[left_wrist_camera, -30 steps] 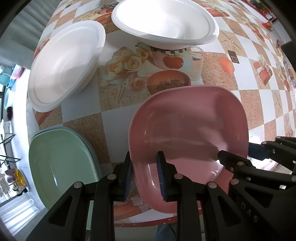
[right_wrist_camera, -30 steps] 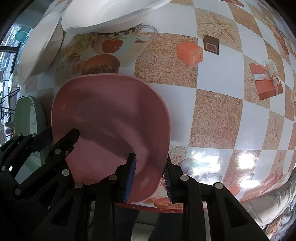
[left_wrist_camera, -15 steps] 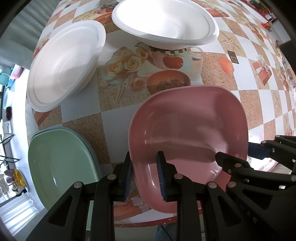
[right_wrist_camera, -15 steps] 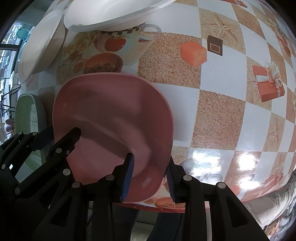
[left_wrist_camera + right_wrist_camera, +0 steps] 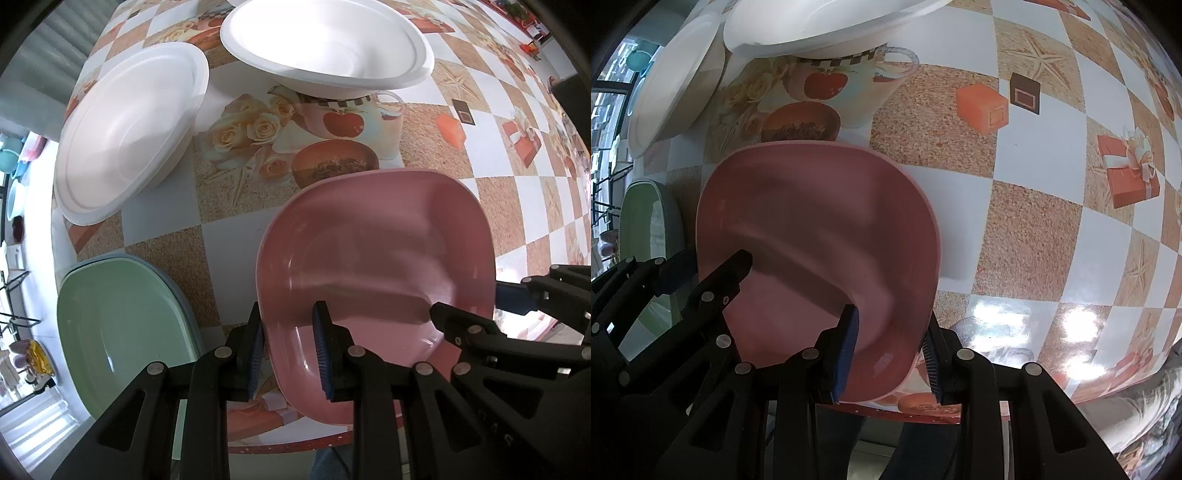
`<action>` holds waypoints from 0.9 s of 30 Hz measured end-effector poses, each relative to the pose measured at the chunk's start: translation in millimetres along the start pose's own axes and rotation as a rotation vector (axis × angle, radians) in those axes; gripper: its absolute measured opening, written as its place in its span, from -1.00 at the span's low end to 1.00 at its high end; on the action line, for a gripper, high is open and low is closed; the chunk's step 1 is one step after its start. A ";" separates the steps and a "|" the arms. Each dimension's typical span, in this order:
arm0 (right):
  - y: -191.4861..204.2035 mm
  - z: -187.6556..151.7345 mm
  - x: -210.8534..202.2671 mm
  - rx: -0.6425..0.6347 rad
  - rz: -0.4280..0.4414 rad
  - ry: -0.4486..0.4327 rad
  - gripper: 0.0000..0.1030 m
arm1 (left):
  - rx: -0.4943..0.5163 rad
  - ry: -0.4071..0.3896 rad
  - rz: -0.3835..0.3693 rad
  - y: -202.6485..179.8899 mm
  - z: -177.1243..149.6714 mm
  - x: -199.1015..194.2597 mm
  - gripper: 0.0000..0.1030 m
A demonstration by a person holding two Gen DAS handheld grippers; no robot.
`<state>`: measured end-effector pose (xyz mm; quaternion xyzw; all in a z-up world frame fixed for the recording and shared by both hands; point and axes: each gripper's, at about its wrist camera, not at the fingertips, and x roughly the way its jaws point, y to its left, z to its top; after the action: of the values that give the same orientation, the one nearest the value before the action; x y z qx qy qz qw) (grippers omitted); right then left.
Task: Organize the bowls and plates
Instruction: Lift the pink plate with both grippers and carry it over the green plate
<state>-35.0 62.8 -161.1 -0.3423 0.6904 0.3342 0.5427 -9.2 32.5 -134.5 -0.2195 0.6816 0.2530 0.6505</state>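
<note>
1. Left gripper (image 5: 288, 349) is clamped on the near-left rim of the pink bowl (image 5: 376, 273), one pad inside, one outside.
2. Right gripper (image 5: 888, 356) straddles the bowl's near-right rim; its jaws have just eased apart a touch, rim between them, and the outer pad looks clear of it.
3. The squarish bowl sits mouth up at the near table edge, no clear long axis.
4. Left of it, a green plate (image 5: 118, 332) nested on a blue one.
5. Checkered printed tablecloth (image 5: 1034, 221).
6. Farther back, two white bowls (image 5: 125, 129), (image 5: 328, 48).
</note>
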 end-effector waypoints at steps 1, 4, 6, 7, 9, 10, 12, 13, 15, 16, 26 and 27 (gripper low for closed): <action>0.0 0.1 0.2 0.001 -0.001 0.002 -0.32 | 0.002 0.000 0.001 -0.9 0.1 -1.3 -0.49; -3.0 -0.5 2.1 0.030 -0.004 0.015 -0.32 | 0.000 0.008 -0.012 -0.6 1.0 -2.9 -0.49; -5.9 -2.5 3.4 0.045 -0.002 0.021 -0.33 | 0.004 0.014 -0.018 -1.9 0.4 -2.3 -0.49; -8.2 -4.5 4.5 0.055 0.003 0.030 -0.33 | 0.009 0.015 -0.018 -3.0 -0.5 -1.9 -0.49; -13.9 -8.2 5.9 0.081 0.023 0.047 -0.33 | 0.021 0.020 -0.021 -6.9 -2.4 -2.4 -0.49; -16.8 -10.0 6.1 0.093 0.032 0.053 -0.33 | 0.023 0.022 -0.024 -8.1 -3.2 -2.8 -0.49; -21.3 -13.3 5.7 0.110 0.038 0.061 -0.33 | 0.029 0.030 -0.036 -11.6 -5.2 -4.0 -0.49; -23.7 -15.2 4.5 0.114 0.041 0.063 -0.33 | 0.034 0.032 -0.039 -13.5 -5.9 -4.8 -0.49; -26.3 -17.5 1.4 0.115 0.042 0.063 -0.33 | 0.051 0.028 -0.037 -17.6 -7.3 -7.5 -0.49; -27.6 -18.9 -1.5 0.115 0.045 0.060 -0.33 | 0.057 0.026 -0.037 -18.9 -7.7 -9.0 -0.49; -17.9 -20.7 -40.1 0.077 0.092 0.020 -0.33 | 0.024 -0.028 -0.027 1.3 -10.6 -44.8 -0.49; -15.7 -20.0 -41.8 0.068 0.096 0.018 -0.33 | 0.013 -0.035 -0.022 4.4 -10.6 -48.6 -0.49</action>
<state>-24.9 42.2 -117.9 -0.2933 0.7216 0.3332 0.5312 -17.4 27.7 -85.5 -0.2183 0.6694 0.2452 0.6664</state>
